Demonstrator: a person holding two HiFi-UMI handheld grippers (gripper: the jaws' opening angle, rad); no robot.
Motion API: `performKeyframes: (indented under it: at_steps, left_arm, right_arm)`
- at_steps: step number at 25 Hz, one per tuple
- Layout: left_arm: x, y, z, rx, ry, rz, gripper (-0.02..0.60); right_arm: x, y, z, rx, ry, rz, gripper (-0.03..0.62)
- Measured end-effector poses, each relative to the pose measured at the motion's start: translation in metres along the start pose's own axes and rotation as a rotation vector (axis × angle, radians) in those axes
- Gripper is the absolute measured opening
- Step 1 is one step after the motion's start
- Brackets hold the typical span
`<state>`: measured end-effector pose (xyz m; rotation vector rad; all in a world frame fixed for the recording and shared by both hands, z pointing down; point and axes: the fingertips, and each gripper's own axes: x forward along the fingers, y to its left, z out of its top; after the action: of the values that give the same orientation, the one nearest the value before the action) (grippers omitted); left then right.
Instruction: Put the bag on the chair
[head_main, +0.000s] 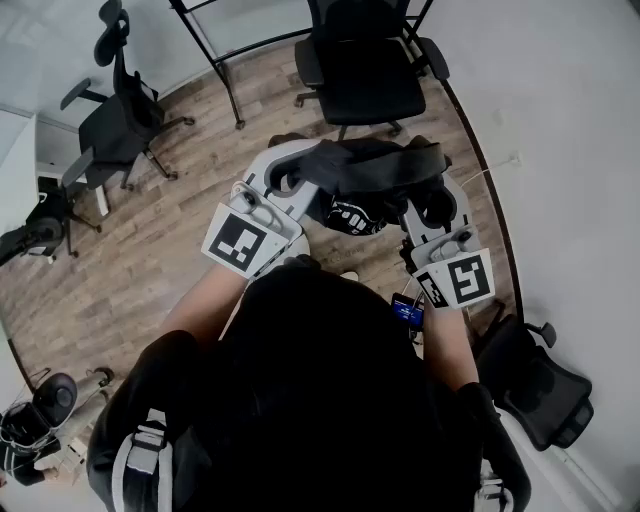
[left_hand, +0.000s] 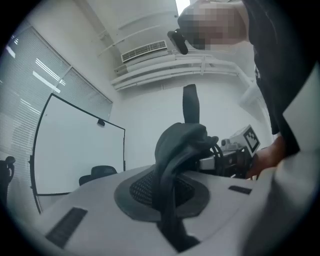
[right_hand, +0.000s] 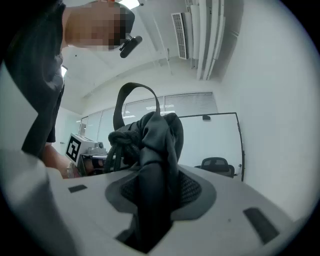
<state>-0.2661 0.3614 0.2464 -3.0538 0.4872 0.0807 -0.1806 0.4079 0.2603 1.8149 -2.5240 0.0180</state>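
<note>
A black bag (head_main: 375, 170) hangs in the air between my two grippers, in front of my chest. The left gripper (head_main: 298, 182) is shut on a bunch of the bag's fabric (left_hand: 177, 150), which runs down between its jaws. On the other side, the right gripper (head_main: 432, 205) is shut on a thicker wad of the bag (right_hand: 155, 145), with a strap looping above it. A black office chair (head_main: 365, 75) stands on the floor just beyond the bag, its seat facing me. Each gripper's view shows the other gripper's marker cube past the bag.
A black metal whiteboard frame (head_main: 225, 60) stands beside the chair at the left. Another office chair (head_main: 115, 120) is at the far left, and a third (head_main: 530, 380) at the lower right by the white wall. The floor is wood.
</note>
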Motion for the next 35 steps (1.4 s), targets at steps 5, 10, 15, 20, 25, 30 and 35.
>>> performKeyframes:
  at_steps: [5,10,15,20,25,30,35]
  left_arm:
    - [-0.002,-0.015,-0.006,-0.014,0.023,0.035,0.029]
    - [-0.004,-0.026,-0.010,-0.022,0.044,0.051,0.028]
    - [-0.008,-0.027,-0.013,-0.014,0.052,0.054,0.029]
    - [-0.006,-0.018,-0.014,-0.019,0.048,0.051,0.028]
    - [-0.006,0.002,-0.016,-0.020,0.035,0.037,0.028]
    - [-0.006,0.024,-0.020,-0.028,0.028,0.016,0.028]
    - [-0.006,0.054,-0.027,-0.030,0.021,-0.025,0.028]
  right_arm:
    - [-0.016,0.002,0.000,-0.004,0.004,0.012,0.132]
    - [-0.028,0.006,-0.005,0.003,0.017,0.042,0.137]
    - [-0.028,0.011,-0.008,0.009,0.018,0.050,0.140]
    - [-0.017,0.010,-0.011,0.031,0.011,0.033,0.140]
    - [0.003,0.009,-0.010,0.011,0.019,0.020,0.140]
    - [0.025,0.009,-0.011,0.003,0.027,-0.011,0.140]
    - [0.055,0.010,-0.017,0.008,0.034,-0.050,0.140]
